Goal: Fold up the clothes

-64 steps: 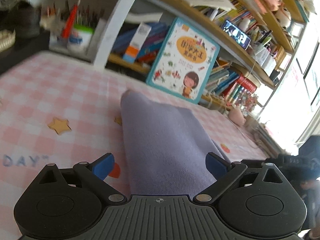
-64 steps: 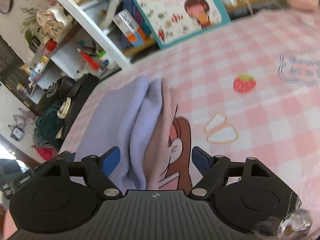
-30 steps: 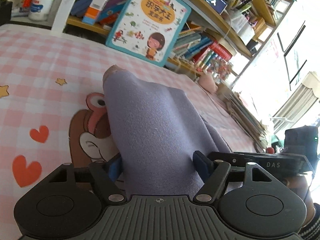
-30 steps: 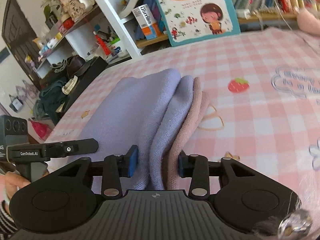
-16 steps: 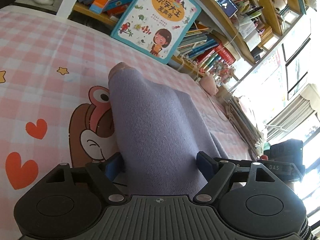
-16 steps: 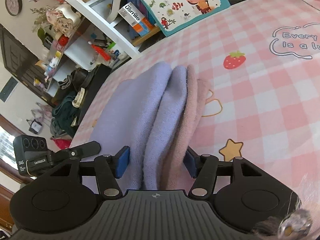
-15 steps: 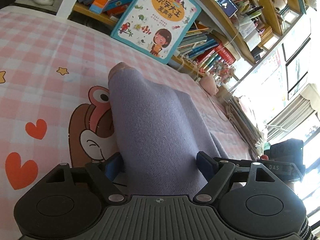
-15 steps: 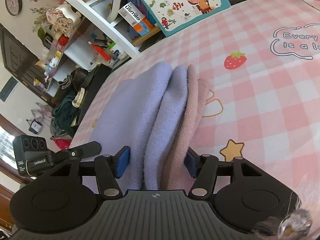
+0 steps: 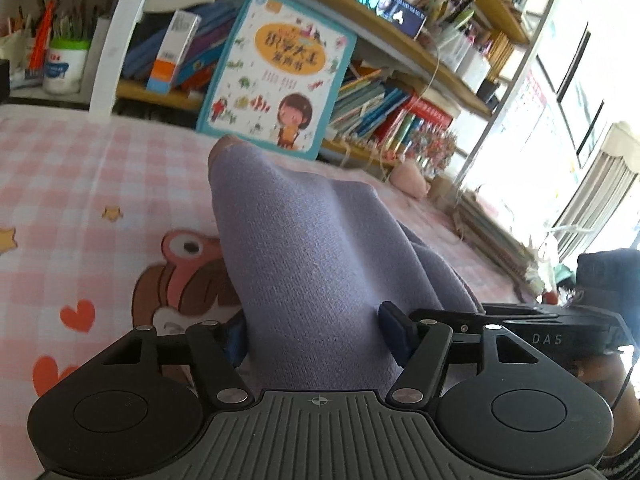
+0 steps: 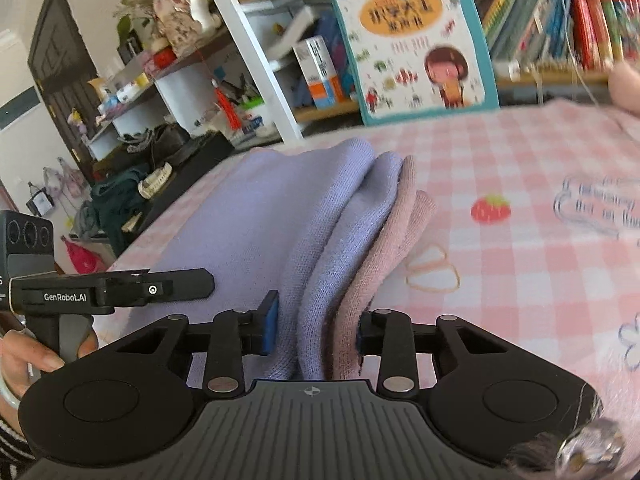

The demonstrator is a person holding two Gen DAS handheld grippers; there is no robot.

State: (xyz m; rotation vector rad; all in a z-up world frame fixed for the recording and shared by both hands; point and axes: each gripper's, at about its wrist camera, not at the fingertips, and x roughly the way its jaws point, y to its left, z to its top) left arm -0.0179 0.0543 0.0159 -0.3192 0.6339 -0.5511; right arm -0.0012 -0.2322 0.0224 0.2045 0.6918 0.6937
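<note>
A folded lilac knit garment [image 9: 304,248] with a dusty-pink layer [image 10: 392,240] under it lies on a pink checked cloth [image 9: 80,184]. My left gripper [image 9: 316,336] is shut on one near corner of the stack, its blue pads pressed into the lilac fabric. My right gripper [image 10: 316,330] is shut on the other end, clamping the lilac folds [image 10: 304,216] and the pink layer together. Each view shows the other gripper beside the stack: the right one [image 9: 532,336] at the lower right, the left one [image 10: 108,290] at the left, held by a hand [image 10: 24,356].
A large picture book [image 9: 276,76] leans against the bookshelf [image 9: 420,108] at the cloth's far edge. A white shelf post [image 10: 248,52] and cluttered shelves stand left of it. A pink plush item [image 9: 408,178] lies at the far right. Bare cloth spreads right of the stack [image 10: 540,240].
Both grippers went from open around the stack to shut on it. Since half a second ago the stack's near end has risen and the cameras have tilted towards the bookshelf.
</note>
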